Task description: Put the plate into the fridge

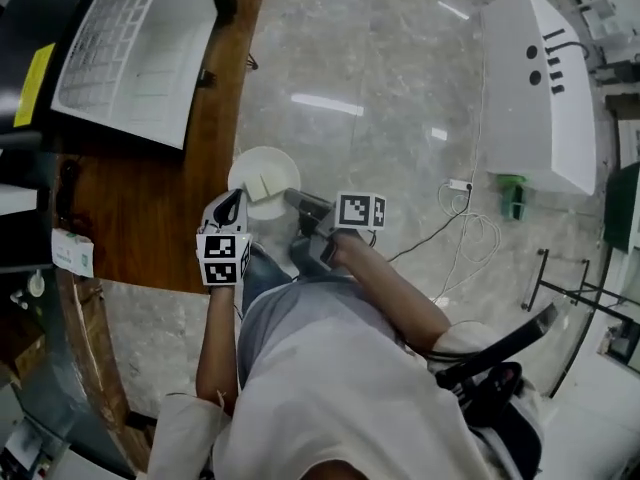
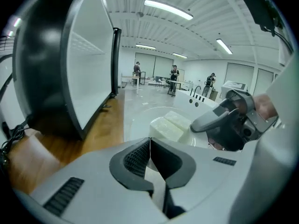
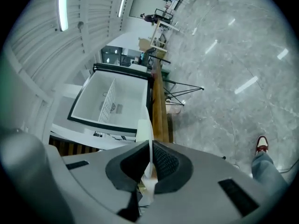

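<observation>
A white plate (image 1: 263, 176) with pale food blocks (image 2: 170, 127) on it hangs over the floor beside the wooden strip, held from both sides. My left gripper (image 1: 236, 206) is shut on the plate's near rim (image 2: 148, 149). My right gripper (image 1: 293, 200) is shut on the opposite rim, and in its own view the plate (image 3: 149, 133) shows edge-on between the pads. The open white fridge (image 1: 128, 50) with a wire rack lies at the upper left of the head view, apart from the plate. It also fills the left of the left gripper view as the fridge (image 2: 88, 73).
A wooden strip (image 1: 155, 203) runs under the fridge. A white appliance (image 1: 538, 86) stands on the grey floor at the upper right, with a green object (image 1: 513, 196) and loose cables (image 1: 466, 224) near it. Several people (image 2: 174, 73) stand far off across the room.
</observation>
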`<move>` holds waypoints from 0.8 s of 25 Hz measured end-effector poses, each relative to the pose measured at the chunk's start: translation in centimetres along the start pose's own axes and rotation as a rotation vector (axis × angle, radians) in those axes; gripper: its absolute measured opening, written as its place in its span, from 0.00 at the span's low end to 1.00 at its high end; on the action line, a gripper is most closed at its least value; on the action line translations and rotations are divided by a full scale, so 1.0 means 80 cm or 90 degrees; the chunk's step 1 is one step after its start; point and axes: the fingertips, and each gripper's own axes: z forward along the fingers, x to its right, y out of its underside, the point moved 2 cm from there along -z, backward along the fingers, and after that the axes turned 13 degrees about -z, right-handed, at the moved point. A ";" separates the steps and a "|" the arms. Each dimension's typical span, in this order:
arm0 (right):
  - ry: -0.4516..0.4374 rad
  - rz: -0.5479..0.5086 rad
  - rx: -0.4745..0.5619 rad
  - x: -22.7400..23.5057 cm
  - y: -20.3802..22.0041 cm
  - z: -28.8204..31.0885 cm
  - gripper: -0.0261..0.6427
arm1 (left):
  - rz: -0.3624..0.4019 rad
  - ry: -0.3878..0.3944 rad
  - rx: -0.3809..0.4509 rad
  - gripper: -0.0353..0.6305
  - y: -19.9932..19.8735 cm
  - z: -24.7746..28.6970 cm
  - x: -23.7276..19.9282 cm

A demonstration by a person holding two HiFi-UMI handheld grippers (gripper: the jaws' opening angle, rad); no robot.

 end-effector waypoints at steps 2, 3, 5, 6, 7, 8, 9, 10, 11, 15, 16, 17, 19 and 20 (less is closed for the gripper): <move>-0.002 -0.003 0.021 0.020 -0.033 -0.045 0.08 | 0.009 0.010 0.009 0.09 -0.016 0.029 0.050; -0.002 -0.004 0.032 0.029 -0.047 -0.066 0.07 | 0.014 0.015 0.012 0.09 -0.023 0.042 0.073; -0.001 -0.005 0.054 0.044 -0.071 -0.108 0.07 | 0.026 0.027 0.016 0.09 -0.034 0.063 0.119; -0.001 -0.006 0.065 0.051 -0.083 -0.128 0.07 | 0.033 0.034 0.016 0.09 -0.040 0.073 0.141; -0.001 -0.003 0.076 0.057 -0.096 -0.147 0.07 | 0.041 0.041 0.015 0.09 -0.047 0.083 0.163; -0.002 0.002 0.087 0.063 -0.109 -0.166 0.08 | 0.049 0.051 0.013 0.09 -0.055 0.094 0.186; -0.003 0.008 0.099 0.070 -0.123 -0.185 0.07 | 0.058 0.061 0.011 0.09 -0.064 0.106 0.208; -0.003 0.014 0.113 0.077 -0.138 -0.203 0.08 | 0.068 0.073 0.011 0.09 -0.073 0.118 0.230; -0.003 0.019 0.128 0.083 -0.152 -0.220 0.07 | 0.078 0.084 0.012 0.09 -0.083 0.131 0.250; 0.001 0.032 0.178 0.097 -0.193 -0.271 0.07 | 0.108 0.125 0.016 0.09 -0.115 0.163 0.309; 0.002 0.034 0.188 0.098 -0.201 -0.282 0.08 | 0.113 0.134 0.019 0.09 -0.123 0.168 0.321; 0.003 0.036 0.197 0.099 -0.209 -0.293 0.07 | 0.119 0.142 0.022 0.09 -0.132 0.174 0.333; 0.004 0.039 0.214 0.102 -0.227 -0.312 0.08 | 0.128 0.156 0.030 0.08 -0.150 0.187 0.355; 0.006 0.041 0.221 0.106 -0.237 -0.318 0.08 | 0.131 0.162 0.033 0.09 -0.159 0.197 0.363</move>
